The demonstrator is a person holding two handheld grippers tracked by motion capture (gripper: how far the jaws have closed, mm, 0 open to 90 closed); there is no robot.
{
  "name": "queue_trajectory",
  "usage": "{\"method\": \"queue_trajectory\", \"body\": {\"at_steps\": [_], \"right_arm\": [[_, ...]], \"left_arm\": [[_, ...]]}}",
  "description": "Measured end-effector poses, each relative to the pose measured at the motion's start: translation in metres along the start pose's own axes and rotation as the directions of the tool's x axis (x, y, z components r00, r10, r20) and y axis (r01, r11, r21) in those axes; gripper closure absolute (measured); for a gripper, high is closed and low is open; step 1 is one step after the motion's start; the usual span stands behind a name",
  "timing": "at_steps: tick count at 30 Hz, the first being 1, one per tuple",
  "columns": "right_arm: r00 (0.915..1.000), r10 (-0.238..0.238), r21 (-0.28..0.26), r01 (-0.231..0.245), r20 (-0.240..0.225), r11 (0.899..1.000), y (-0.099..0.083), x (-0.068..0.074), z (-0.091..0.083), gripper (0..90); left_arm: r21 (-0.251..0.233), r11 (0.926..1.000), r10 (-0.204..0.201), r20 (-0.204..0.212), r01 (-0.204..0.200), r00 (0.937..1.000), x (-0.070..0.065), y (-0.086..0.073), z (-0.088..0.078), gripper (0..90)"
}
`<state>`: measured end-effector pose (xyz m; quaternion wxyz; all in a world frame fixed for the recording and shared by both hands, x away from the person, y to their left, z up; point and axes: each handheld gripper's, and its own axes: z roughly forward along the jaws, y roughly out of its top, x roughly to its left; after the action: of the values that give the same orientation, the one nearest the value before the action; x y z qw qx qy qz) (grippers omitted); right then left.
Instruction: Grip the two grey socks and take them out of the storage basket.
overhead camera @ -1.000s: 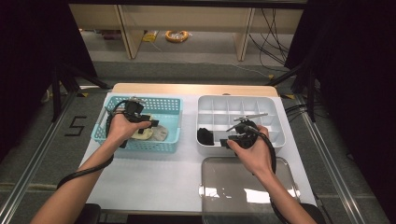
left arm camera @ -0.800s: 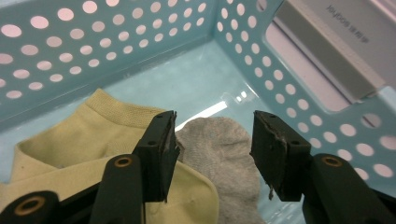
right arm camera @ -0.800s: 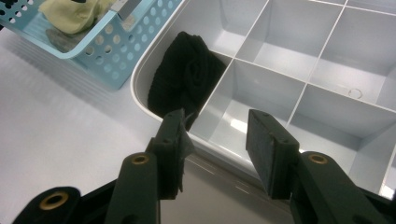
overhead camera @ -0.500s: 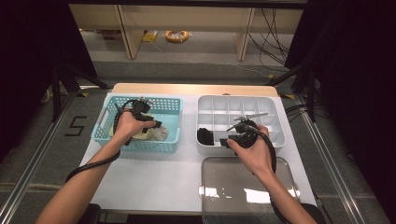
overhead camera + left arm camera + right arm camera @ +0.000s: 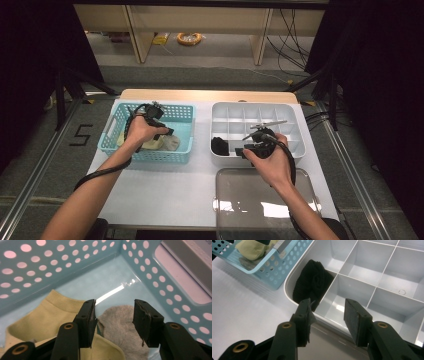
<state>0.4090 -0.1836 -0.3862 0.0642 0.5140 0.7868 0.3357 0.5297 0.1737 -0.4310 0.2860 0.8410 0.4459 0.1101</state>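
Our left tool [image 5: 114, 315] hangs inside the blue basket [image 5: 182, 134] with its 2 jaws parted and nothing pressed between them; they have just been closing a little, and the grey sock [image 5: 120, 327] lies below the gap, untouched by the pads as far as we can tell. Just beside that sock, partly over its near edge, lies the pale yellow sock [image 5: 47, 317], which spreads toward the basket's perforated wall. In the high view the left tool [image 5: 159, 125] sits over the middle of the basket, with the yellow sock [image 5: 150, 144] and grey sock [image 5: 172, 144] beneath it. Our right tool [image 5: 327, 315] is released too, its 2 jaws apart and empty, poised over the near rim of the white divided tray [image 5: 387, 272]. A black sock [image 5: 312, 285] lies bunched in the tray's near left compartment, just beyond the left jaw and not gripped. In the high view the right tool [image 5: 240, 151] rests at the tray's [image 5: 295, 112] front edge, near the black sock [image 5: 219, 145]. Basket and tray stand side by side, apart, on the white worktop [image 5: 165, 190]. A clear lid [image 5: 240, 192] lies on the worktop just in front of the tray, under our right forearm.
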Motion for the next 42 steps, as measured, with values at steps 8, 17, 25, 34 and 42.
{"method": "queue_trajectory", "body": {"at_steps": [8, 17, 25, 34, 42], "right_arm": [[1.0, 0.006, -0.005, -0.006, -0.002, 1.0, -0.001, 0.0, 0.001, 57.8], [1.0, -0.007, -0.003, 0.007, -0.002, 1.0, -0.001, -0.002, 0.001, 57.5], [1.0, 0.008, -0.013, -0.008, -0.006, 1.0, -0.002, -0.001, 0.004, 57.3], [1.0, 0.005, -0.006, -0.005, 0.0, 1.0, -0.002, -0.002, 0.005, 57.2], [1.0, -0.003, -0.012, 0.003, 0.007, 1.0, -0.002, -0.004, 0.006, 57.2]], "left_arm": [[0.049, 0.9985, 0.025, -0.012, -0.024, 0.9996, 0.001, 0.006, 0.007, 52.2], [0.103, 0.9936, 0.049, -0.033, -0.045, 0.9983, 0.001, 0.01, 0.019, 52.8], [0.141, 0.9877, 0.071, -0.017, -0.068, 0.9973, 0.001, 0.011, 0.026, 54.0], [0.198, 0.9777, 0.073, -0.006, -0.07, 0.9973, 0.001, 0.01, 0.035, 58.7], [0.241, 0.961, 0.138, 0.008, -0.136, 0.9904, -0.003, 0.01, 0.035, 78.7]]}}
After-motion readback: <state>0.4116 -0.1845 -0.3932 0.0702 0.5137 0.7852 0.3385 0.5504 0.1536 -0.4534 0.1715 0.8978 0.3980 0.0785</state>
